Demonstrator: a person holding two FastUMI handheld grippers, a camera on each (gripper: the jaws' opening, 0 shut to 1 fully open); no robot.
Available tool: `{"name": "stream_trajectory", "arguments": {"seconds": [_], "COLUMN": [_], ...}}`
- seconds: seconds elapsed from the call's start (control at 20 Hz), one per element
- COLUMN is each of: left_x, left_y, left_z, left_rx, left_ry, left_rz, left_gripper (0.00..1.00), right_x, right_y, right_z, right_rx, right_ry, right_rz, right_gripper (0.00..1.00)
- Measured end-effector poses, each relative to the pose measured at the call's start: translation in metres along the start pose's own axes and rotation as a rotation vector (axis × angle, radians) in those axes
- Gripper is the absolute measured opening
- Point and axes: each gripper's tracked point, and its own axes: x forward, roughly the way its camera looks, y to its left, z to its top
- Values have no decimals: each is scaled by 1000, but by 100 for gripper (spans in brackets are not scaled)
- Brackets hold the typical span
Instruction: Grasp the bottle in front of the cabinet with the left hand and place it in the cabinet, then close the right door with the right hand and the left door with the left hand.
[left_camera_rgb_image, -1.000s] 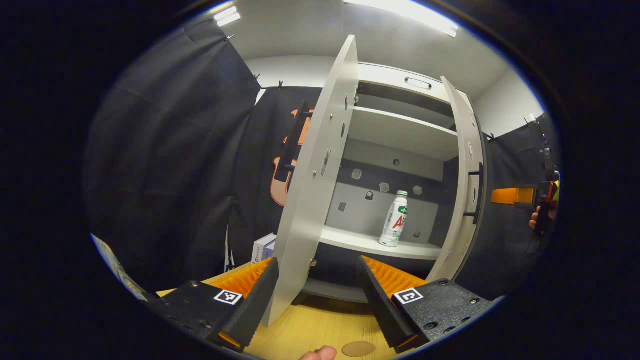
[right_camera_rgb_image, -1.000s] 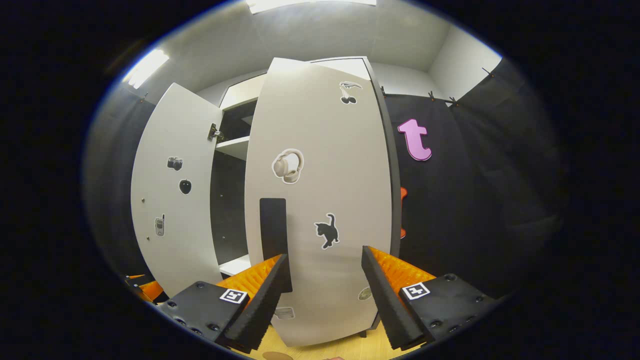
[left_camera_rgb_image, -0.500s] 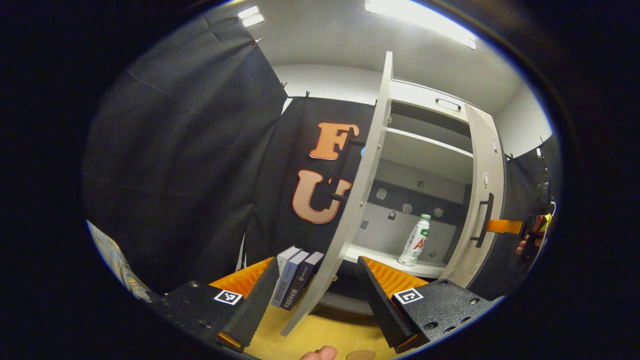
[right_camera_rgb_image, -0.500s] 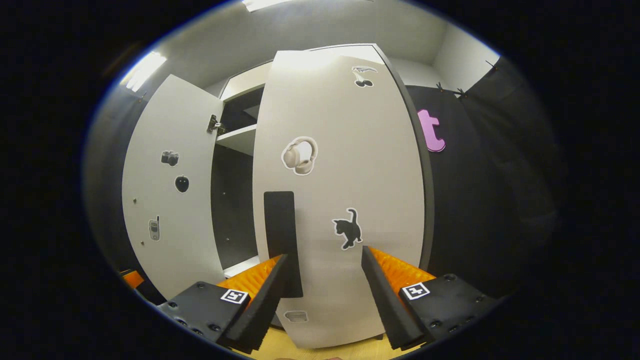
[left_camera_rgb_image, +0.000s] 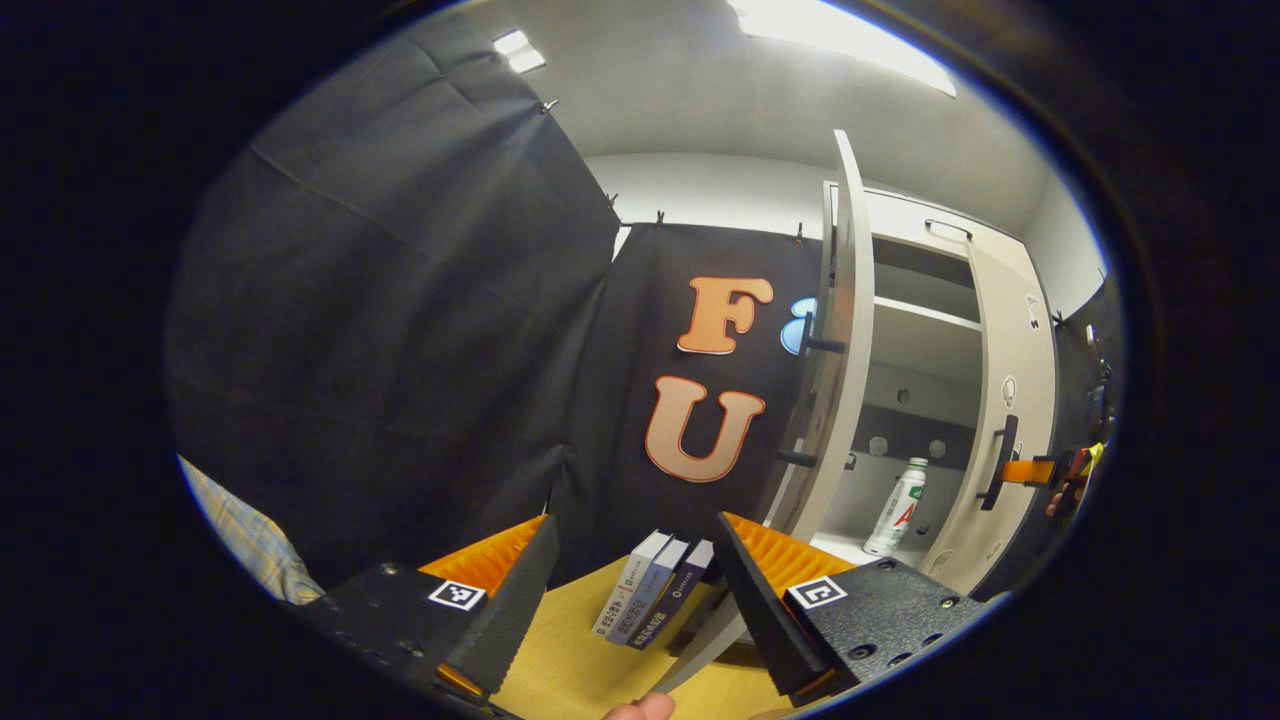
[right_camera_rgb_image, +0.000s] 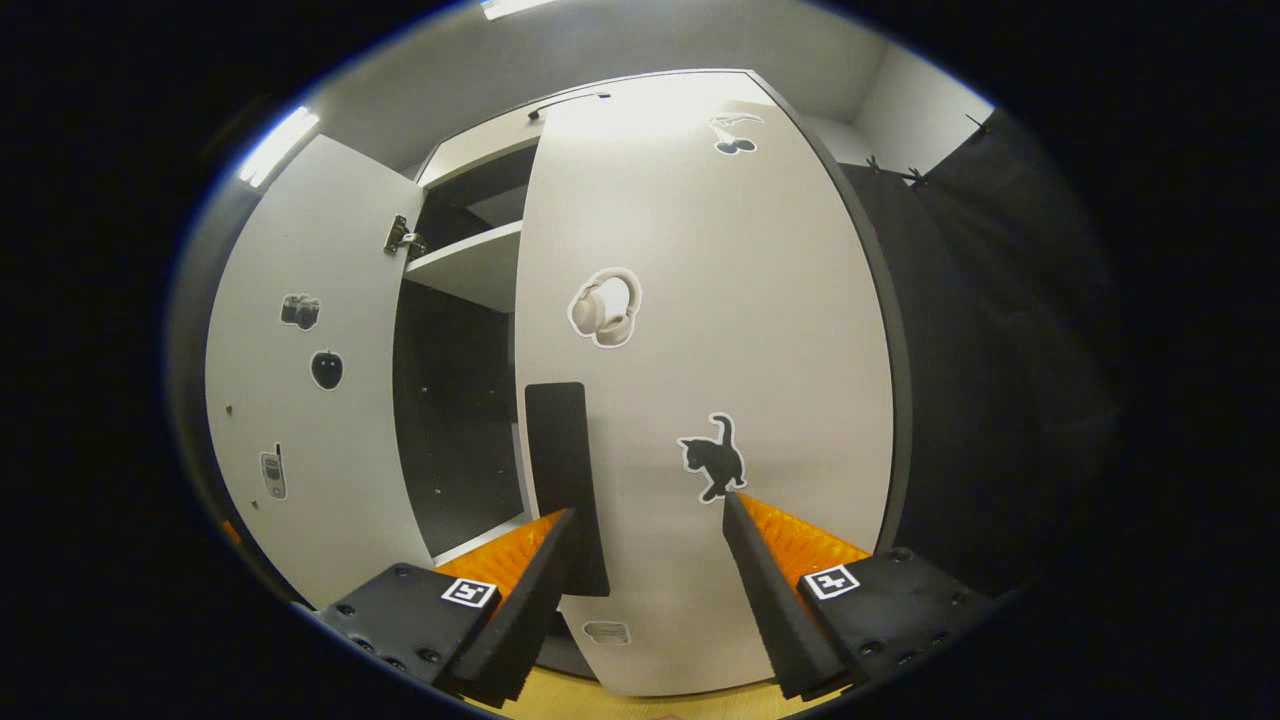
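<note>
The white bottle (left_camera_rgb_image: 897, 495) with a green cap stands upright on a shelf inside the white cabinet (left_camera_rgb_image: 925, 335). The left door (left_camera_rgb_image: 832, 380) stands wide open, edge-on to my left gripper (left_camera_rgb_image: 635, 600), which is open and holds nothing, low beside that door. The right door (left_camera_rgb_image: 1005, 440) is partly swung in. In the right gripper view the right door (right_camera_rgb_image: 720, 330) stands close in front. My right gripper (right_camera_rgb_image: 645, 590) is open right at the door's face, one finger beside its black handle (right_camera_rgb_image: 562, 470). The left door (right_camera_rgb_image: 300, 420) stands open at the left.
Three books (left_camera_rgb_image: 650, 598) stand on the wooden table (left_camera_rgb_image: 570, 660) left of the cabinet, near my left gripper. A plaid sleeve (left_camera_rgb_image: 250, 540) shows at the lower left. Far right, a hand holds the right gripper (left_camera_rgb_image: 1062, 478) by the right door.
My left gripper has swung left, past the left door's edge toward its outer side. The right door has swung further toward shut, with my right gripper following it.
</note>
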Motion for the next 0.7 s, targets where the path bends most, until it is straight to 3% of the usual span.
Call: {"name": "stream_trajectory", "arguments": {"seconds": [0.2, 0.3, 0.7], "left_x": [27, 43, 93], "left_y": [4, -8, -16], "left_z": [25, 26, 30], "left_rx": [-26, -41, 28], "left_ry": [-37, -20, -32], "left_rz": [-18, -80, -98], "left_gripper": [94, 94, 94], "right_x": [-15, -39, -113], "right_y": [-1, -6, -60], "right_z": [1, -1, -14], "right_rx": [27, 35, 26], "right_ry": [3, -15, -29], "right_rz": [12, 19, -122], "right_gripper": [96, 97, 97]}}
